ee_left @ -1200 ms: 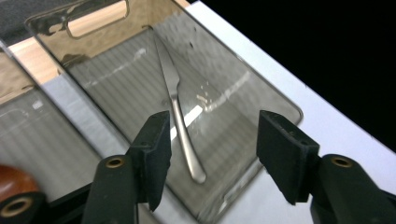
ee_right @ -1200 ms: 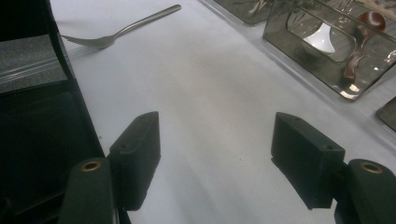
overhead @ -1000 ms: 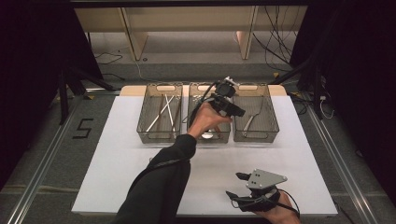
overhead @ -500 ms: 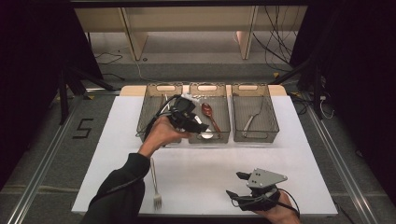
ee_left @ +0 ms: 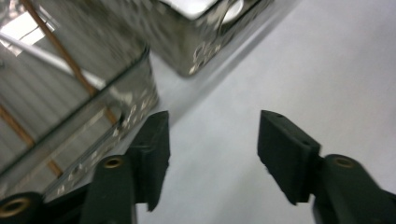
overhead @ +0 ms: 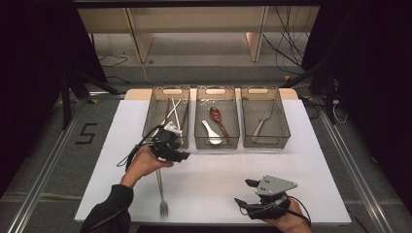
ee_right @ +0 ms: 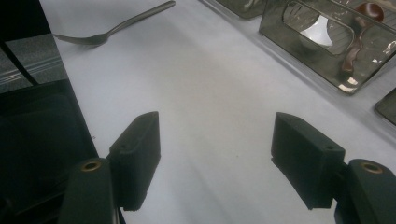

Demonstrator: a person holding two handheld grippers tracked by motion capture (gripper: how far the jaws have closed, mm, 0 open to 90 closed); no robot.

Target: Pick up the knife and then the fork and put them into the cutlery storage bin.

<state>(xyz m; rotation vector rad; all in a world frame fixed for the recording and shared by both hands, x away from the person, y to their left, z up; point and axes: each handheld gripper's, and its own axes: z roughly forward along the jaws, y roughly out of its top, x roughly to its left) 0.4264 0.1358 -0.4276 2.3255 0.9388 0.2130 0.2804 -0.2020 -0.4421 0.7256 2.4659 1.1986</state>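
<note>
Your left gripper (overhead: 176, 154) has come back from over the middle bin (overhead: 217, 141) to the near end of the left bin (overhead: 154, 127), right above the fork's (overhead: 161, 193) handle; its jaws have just been closing but stand apart with nothing between them. The fork lies flat on the white table (overhead: 301, 145), tines toward you. Your right gripper (overhead: 245, 193) has stayed at the near edge, jaws wide and empty.

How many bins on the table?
3, in a row at the table's far edge: left bin with sticks, middle bin with two spoons, right bin with one metal utensil.
</note>
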